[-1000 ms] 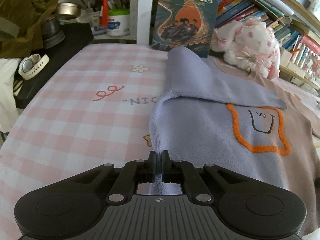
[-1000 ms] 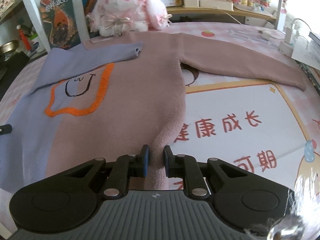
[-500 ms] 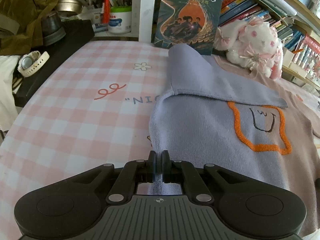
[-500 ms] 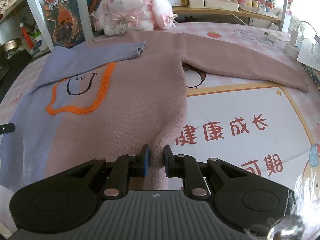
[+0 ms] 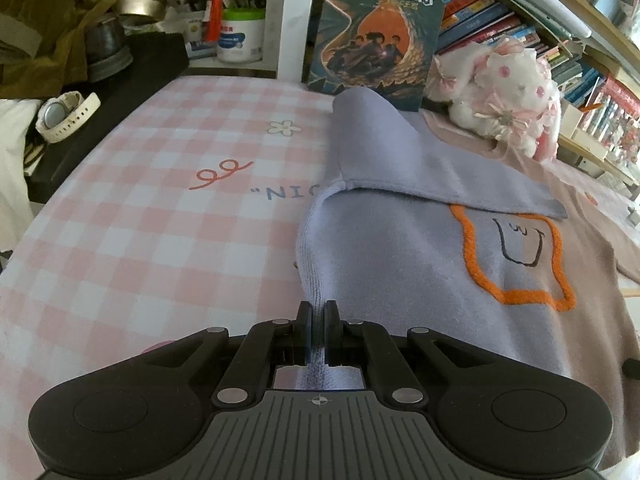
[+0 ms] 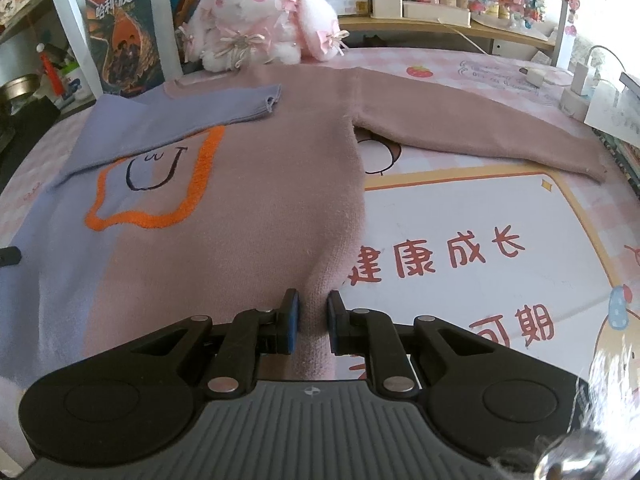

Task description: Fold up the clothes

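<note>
A sweater (image 6: 256, 184), half lilac and half dusty pink with an orange-outlined smiley patch (image 5: 516, 248), lies flat on the table. Its lilac sleeve (image 5: 400, 160) is folded across the chest; the pink sleeve (image 6: 480, 128) stretches out to the right. My left gripper (image 5: 318, 308) is shut on the lilac bottom corner of the hem. My right gripper (image 6: 313, 300) is shut on the pink bottom corner, with cloth bunched between its pads.
A pink checked tablecloth (image 5: 160, 208) covers the table. At the back stand a book (image 5: 376, 28), a plush rabbit (image 6: 256, 20) touching the collar, and shelves of books. A white watch (image 5: 64, 116) lies far left. Chargers (image 6: 576, 88) sit far right.
</note>
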Action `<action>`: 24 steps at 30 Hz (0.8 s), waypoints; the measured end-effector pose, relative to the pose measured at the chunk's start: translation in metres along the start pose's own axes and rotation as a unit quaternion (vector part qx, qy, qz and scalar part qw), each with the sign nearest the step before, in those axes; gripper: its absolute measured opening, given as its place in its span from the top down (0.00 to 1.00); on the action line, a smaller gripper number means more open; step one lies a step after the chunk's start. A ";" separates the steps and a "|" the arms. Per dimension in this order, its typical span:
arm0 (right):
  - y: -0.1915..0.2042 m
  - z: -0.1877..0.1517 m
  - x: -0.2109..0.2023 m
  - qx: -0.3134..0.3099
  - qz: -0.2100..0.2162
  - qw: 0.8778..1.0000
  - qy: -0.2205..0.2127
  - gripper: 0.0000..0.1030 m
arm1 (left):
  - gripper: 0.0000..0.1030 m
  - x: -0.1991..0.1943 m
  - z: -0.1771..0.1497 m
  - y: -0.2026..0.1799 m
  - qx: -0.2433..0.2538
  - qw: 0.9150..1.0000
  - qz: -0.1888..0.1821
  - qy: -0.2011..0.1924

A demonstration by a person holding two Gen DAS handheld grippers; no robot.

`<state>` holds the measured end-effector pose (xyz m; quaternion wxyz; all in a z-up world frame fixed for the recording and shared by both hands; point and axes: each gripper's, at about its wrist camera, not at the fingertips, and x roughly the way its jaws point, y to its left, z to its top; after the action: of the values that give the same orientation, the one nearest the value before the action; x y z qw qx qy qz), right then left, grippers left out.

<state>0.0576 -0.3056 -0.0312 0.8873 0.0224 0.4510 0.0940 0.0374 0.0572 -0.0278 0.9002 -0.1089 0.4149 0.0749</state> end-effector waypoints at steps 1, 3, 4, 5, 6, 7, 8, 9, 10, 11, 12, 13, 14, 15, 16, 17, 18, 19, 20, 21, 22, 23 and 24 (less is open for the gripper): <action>0.001 -0.001 0.000 0.000 0.001 1.000 0.001 0.87 | 0.96 0.000 0.000 0.000 0.002 1.000 0.000 0.000; 0.003 -0.002 -0.001 0.001 0.001 1.000 0.001 0.87 | 0.96 0.001 -0.001 0.001 0.006 1.000 0.001 0.000; 0.003 -0.002 -0.002 0.002 0.000 1.000 0.001 0.87 | 0.96 0.001 -0.001 0.001 0.009 1.000 0.001 0.000; 0.003 -0.002 -0.002 0.003 0.000 1.000 0.001 0.87 | 0.96 0.002 -0.001 0.000 0.013 1.000 0.001 0.000; 0.003 -0.003 -0.002 0.004 -0.001 1.000 0.000 0.87 | 0.96 0.002 -0.001 0.000 0.015 1.000 0.000 0.001; 0.003 -0.003 -0.002 0.005 -0.002 1.000 0.000 0.87 | 0.96 0.002 -0.001 0.000 0.017 1.000 -0.001 0.002; 0.003 -0.003 -0.002 0.006 -0.003 1.000 0.000 0.87 | 0.96 0.002 -0.002 0.001 0.018 1.000 -0.002 0.002; 0.004 -0.003 -0.002 0.007 -0.005 1.000 0.000 0.87 | 0.95 0.003 -0.002 0.000 0.021 1.000 -0.002 0.004; 0.004 -0.004 -0.002 0.008 -0.006 1.000 -0.001 0.87 | 0.94 0.003 -0.001 0.000 0.024 1.000 -0.004 0.004; 0.005 -0.004 -0.002 0.009 -0.008 1.000 -0.002 0.87 | 0.92 0.003 -0.001 0.000 0.025 1.000 -0.005 0.006; 0.006 -0.004 -0.002 0.009 -0.011 1.000 -0.002 0.86 | 0.90 0.002 -0.001 0.001 0.024 1.000 -0.002 0.008; 0.006 -0.004 -0.002 0.010 -0.014 1.000 -0.001 0.85 | 0.90 0.002 -0.001 0.002 0.021 1.000 -0.003 0.007; 0.006 -0.004 -0.003 0.012 -0.019 1.000 0.000 0.83 | 0.90 0.000 -0.001 0.002 0.019 1.000 -0.004 0.005; 0.006 -0.004 -0.004 0.015 -0.024 1.000 -0.001 0.80 | 0.89 -0.001 -0.001 0.003 0.017 1.000 -0.004 0.003; 0.007 -0.004 -0.005 0.018 -0.029 0.999 -0.003 0.78 | 0.88 -0.004 -0.002 0.002 0.022 1.000 -0.004 0.000; 0.007 -0.004 -0.007 0.021 -0.033 0.999 -0.005 0.74 | 0.87 -0.006 -0.003 0.001 0.029 1.000 -0.003 -0.002; 0.007 -0.004 -0.010 0.023 -0.036 0.999 -0.009 0.69 | 0.85 -0.008 -0.003 0.000 0.035 0.999 -0.003 -0.005; 0.008 -0.005 -0.013 0.024 -0.038 0.999 -0.014 0.66 | 0.83 -0.011 -0.004 -0.001 0.042 0.999 -0.003 -0.008; 0.009 -0.005 -0.016 0.025 -0.040 0.999 -0.018 0.61 | 0.83 -0.013 -0.005 -0.002 0.048 0.999 -0.003 -0.011; 0.011 -0.005 -0.020 0.025 -0.044 0.998 -0.023 0.56 | 0.82 -0.016 -0.005 -0.003 0.055 0.998 -0.003 -0.015; 0.013 -0.005 -0.023 0.023 -0.048 0.998 -0.029 0.54 | 0.81 -0.019 -0.006 -0.004 0.061 0.998 -0.003 -0.019; 0.015 -0.006 -0.026 0.022 -0.052 0.998 -0.033 0.50 | 0.81 -0.023 -0.007 -0.005 0.068 0.997 -0.004 -0.023; 0.018 -0.007 -0.029 0.021 -0.056 0.998 -0.037 0.43 | 0.78 -0.026 -0.007 -0.006 0.073 0.997 -0.005 -0.028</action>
<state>0.0333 -0.2939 -0.0101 0.9066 0.0195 0.4203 0.0339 0.0166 0.0482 -0.0117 0.9173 -0.0432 0.3934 0.0429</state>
